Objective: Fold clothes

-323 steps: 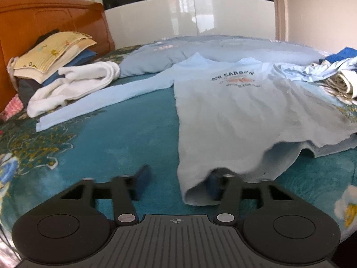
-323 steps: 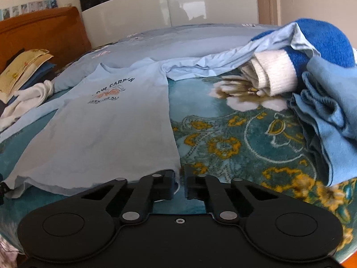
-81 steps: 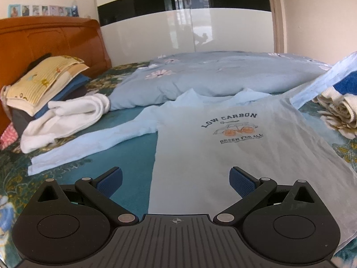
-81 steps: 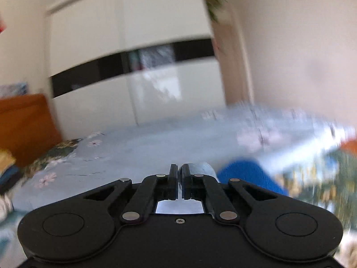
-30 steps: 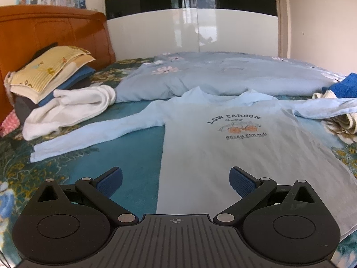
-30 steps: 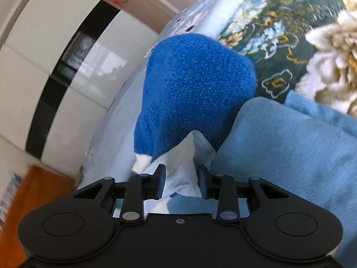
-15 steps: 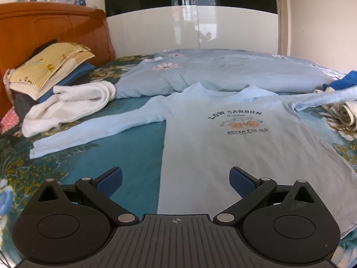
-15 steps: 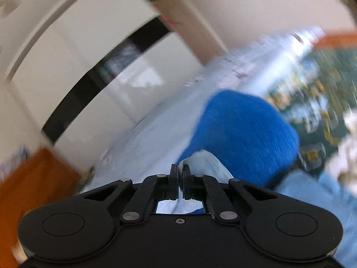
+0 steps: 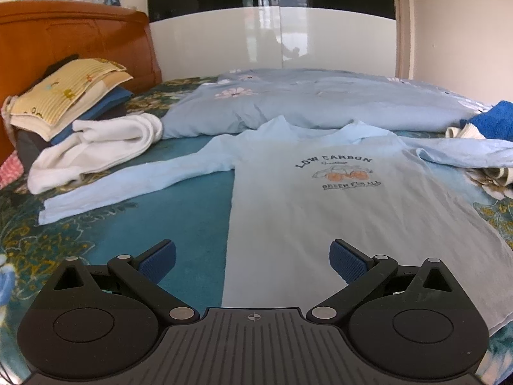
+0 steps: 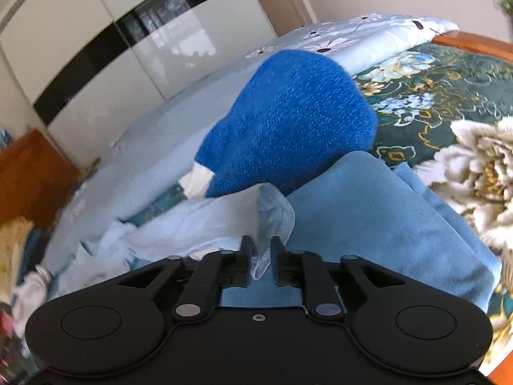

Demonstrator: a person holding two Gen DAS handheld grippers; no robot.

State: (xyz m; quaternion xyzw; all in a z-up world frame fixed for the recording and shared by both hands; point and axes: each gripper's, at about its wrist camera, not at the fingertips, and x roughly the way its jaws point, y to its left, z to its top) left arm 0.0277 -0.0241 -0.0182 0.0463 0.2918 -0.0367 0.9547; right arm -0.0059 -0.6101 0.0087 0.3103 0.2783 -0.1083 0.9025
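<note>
One pale blue long-sleeved cotton shirt (image 9: pixel 320 211) with a "LOW CARBON" print on the chest, spread flat, front up, on the teal floral bedspread (image 9: pixel 179 218). Collar toward the far side of the bed, hem nearest the left wrist camera. Left sleeve (image 9: pixel 138 186) stretched straight out across the bedspread, cuff lying flat near a rumpled white garment (image 9: pixel 96 147). Right sleeve (image 9: pixel 461 152) running off toward the pile of clothes at the right edge, its end (image 10: pixel 269 215) draped over a soft mid-blue folded cloth (image 10: pixel 378 224).

Left gripper (image 9: pixel 253 256) low over the hem, jaws spread wide, blue-padded fingertips (image 9: pixel 348 261) bare, one over the bedspread and the other over the shirt's body, holding nothing. Right gripper (image 10: pixel 260 263) tilted, jaws parted by a narrow gap, a thin fold of the sleeve's cuff hanging between them; whether the pads touch the fabric, cannot tell.

Just behind that cuff, a bright blue knitted garment with a white edge (image 10: pixel 288 122) bunched into a mound. Beyond the shirt, a pale blue quilt with daisy flowers (image 9: pixel 320 102) heaped across the bed. At the left, a stack of folded clothes topped by a yellow striped piece (image 9: pixel 67 93), against an orange wooden headboard (image 9: pixel 80 38). Behind everything, a glossy white wardrobe with a black band (image 9: pixel 272 32).
</note>
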